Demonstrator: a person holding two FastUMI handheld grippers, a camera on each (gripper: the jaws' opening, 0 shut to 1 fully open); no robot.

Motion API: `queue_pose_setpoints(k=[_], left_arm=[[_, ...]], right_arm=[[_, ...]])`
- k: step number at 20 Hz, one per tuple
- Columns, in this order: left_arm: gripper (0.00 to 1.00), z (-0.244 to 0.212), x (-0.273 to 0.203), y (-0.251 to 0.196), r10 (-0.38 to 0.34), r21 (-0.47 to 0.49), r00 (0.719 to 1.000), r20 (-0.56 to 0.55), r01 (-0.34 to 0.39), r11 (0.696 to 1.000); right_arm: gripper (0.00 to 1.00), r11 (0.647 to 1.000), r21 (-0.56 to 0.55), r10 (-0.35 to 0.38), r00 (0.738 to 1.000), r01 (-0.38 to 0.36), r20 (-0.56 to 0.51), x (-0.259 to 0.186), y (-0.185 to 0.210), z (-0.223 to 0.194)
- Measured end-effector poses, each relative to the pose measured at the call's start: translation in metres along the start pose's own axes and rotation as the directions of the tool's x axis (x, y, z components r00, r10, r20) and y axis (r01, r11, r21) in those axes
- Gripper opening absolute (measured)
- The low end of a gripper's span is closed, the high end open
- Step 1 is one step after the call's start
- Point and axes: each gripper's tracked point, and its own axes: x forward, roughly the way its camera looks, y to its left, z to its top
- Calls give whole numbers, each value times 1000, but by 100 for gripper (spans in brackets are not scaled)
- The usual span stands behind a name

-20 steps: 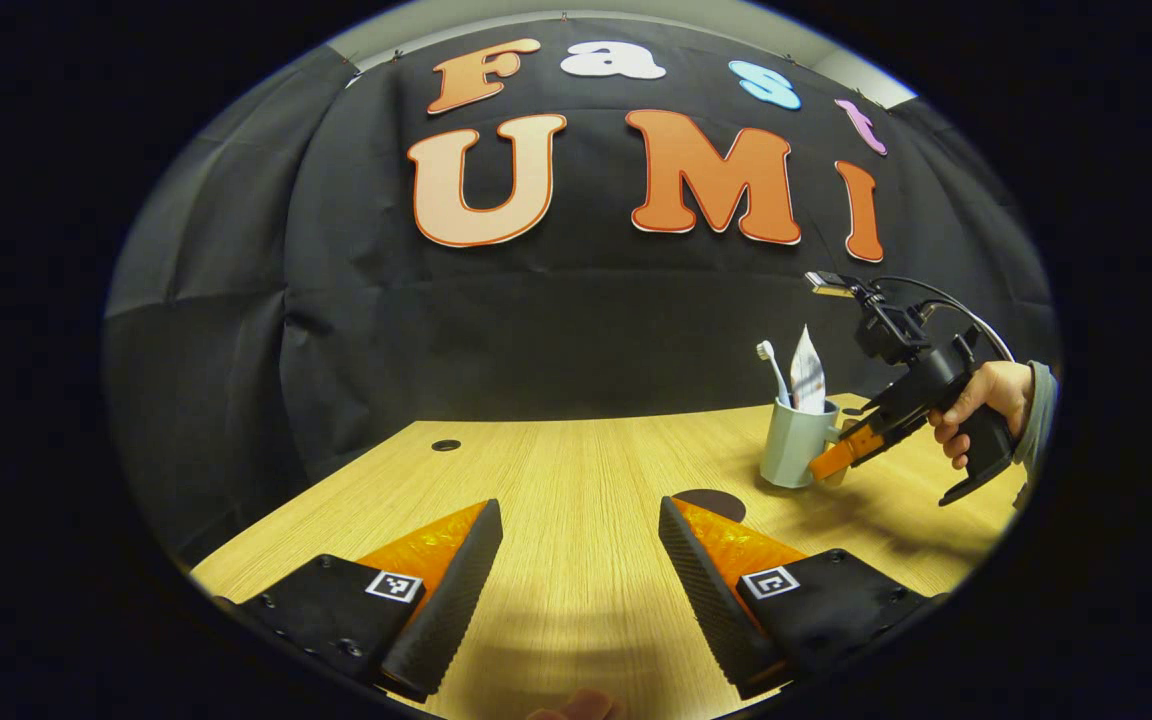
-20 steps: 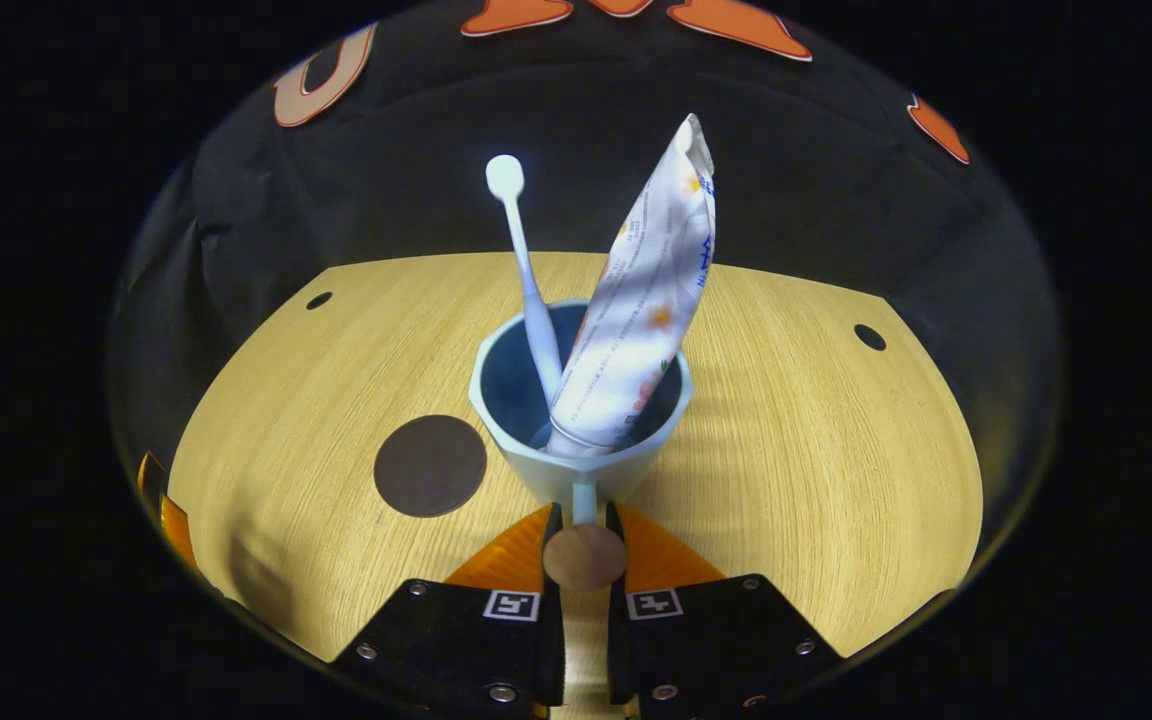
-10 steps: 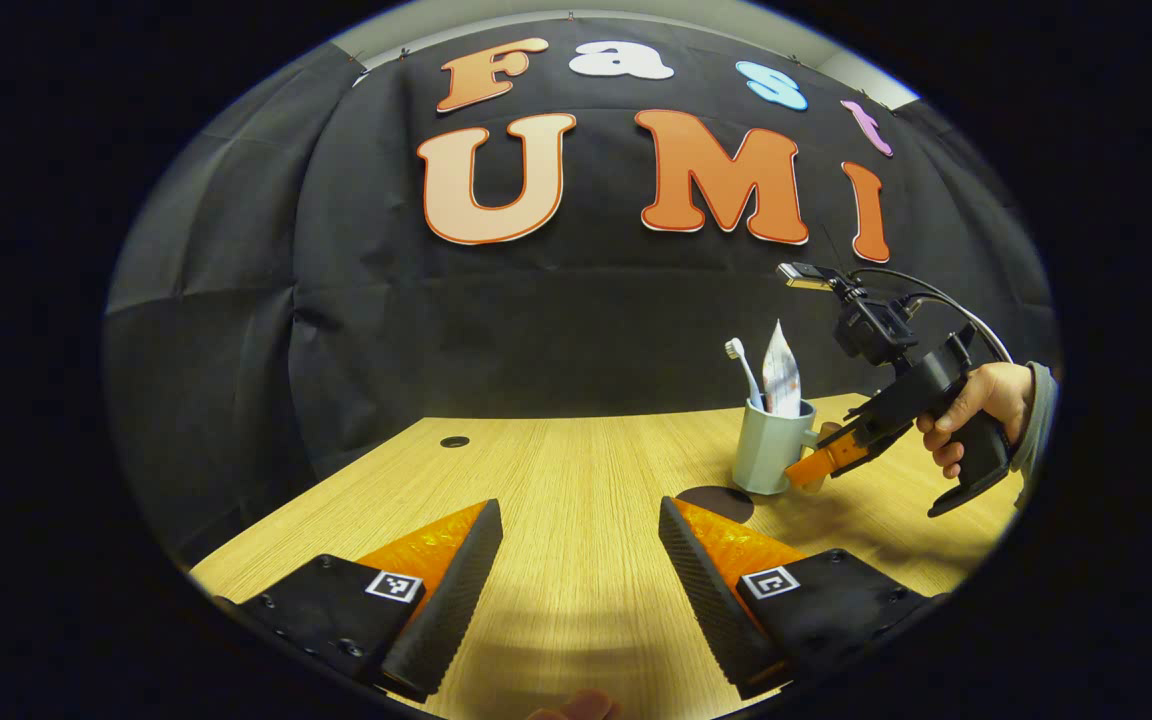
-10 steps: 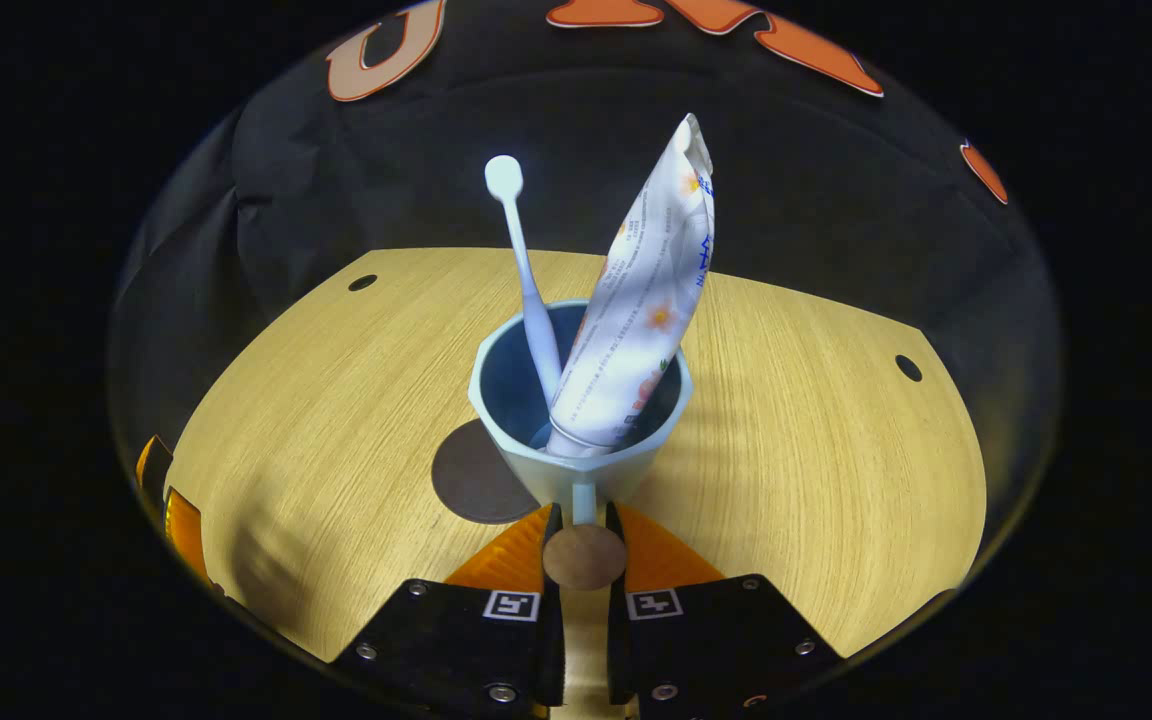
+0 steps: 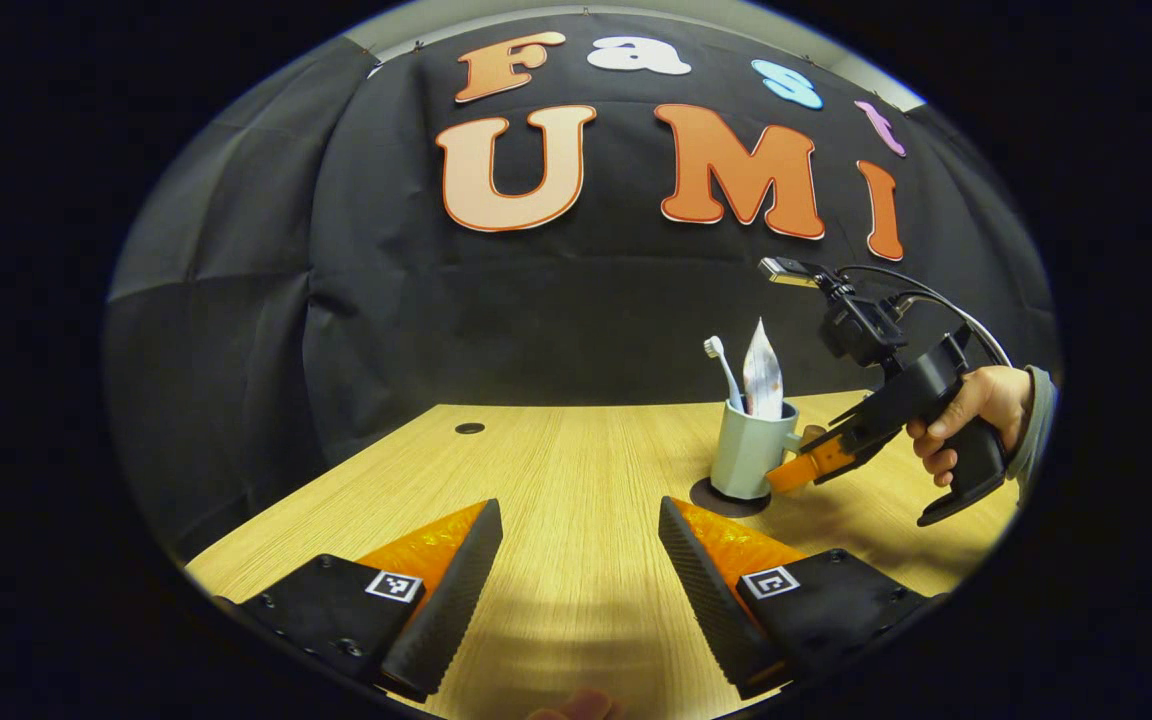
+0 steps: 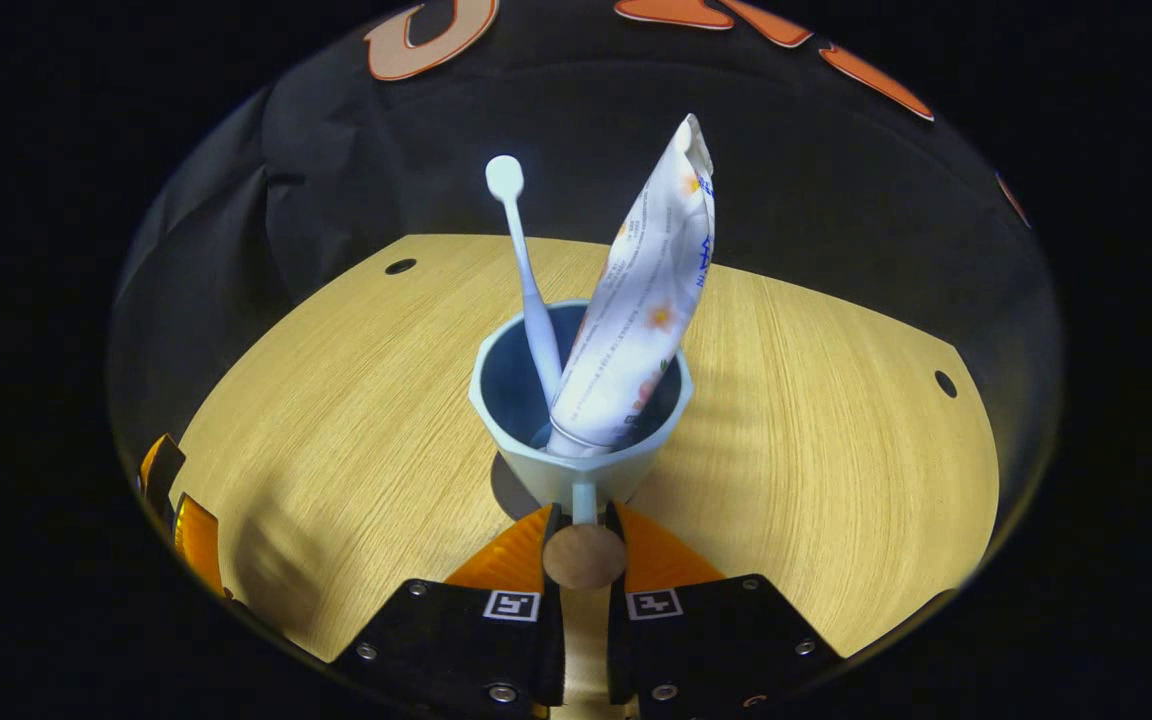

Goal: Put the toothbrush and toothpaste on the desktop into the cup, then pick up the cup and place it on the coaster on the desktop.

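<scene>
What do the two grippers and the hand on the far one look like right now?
The left gripper has black bodies with square black-and-white tags. The right gripper has a black pistol handle, a camera mount on top and looping black cables. The hand wears a grey sleeve.

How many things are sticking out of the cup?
2. A toothbrush leans on the left side of the cup in the right gripper view, and a toothpaste tube leans on the right. Something small lower inside could be hidden.

Pale blue-grey cup (image 6: 581, 455) — white toothbrush (image 6: 524, 270), white toothpaste (image 6: 641, 300) with flower print; dark brown coaster (image 5: 728, 499) — light wood-grain bench (image 6: 356, 400).
</scene>
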Motion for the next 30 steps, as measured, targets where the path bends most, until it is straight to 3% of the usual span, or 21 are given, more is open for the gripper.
queue_pose_setpoints(k=[6,10,11,12,15,21,30], left_arm=[[100,-5,6,2,6,-11,1000,-16,-6,1000],[100,-2,9,-6,0,-4,1000,-16,0,1000],[100,-1,9,-9,-1,1,1000,-13,1,1000],[100,3,9,-12,-2,4,1000,-7,2,1000],[100,13,8,-26,-14,14,1000,16,14,1000],[100,34,9,-52,-44,62,997,60,40,997],[100,81,4,-86,-67,20,980,189,65,998]], right_arm=[[19,1000,-17,11,1000,-12,-7,-4,1,-1],[30,996,-93,0,994,10,105,-17,-3,19],[25,995,-102,1,992,12,128,-19,-3,21],[34,995,-99,14,989,1,147,-22,-2,23],[46,998,-57,36,975,-24,220,-44,-1,34],[63,1000,-14,-2,899,9,439,-98,-31,65],[71,999,-1,-24,768,33,640,-169,-77,61]])
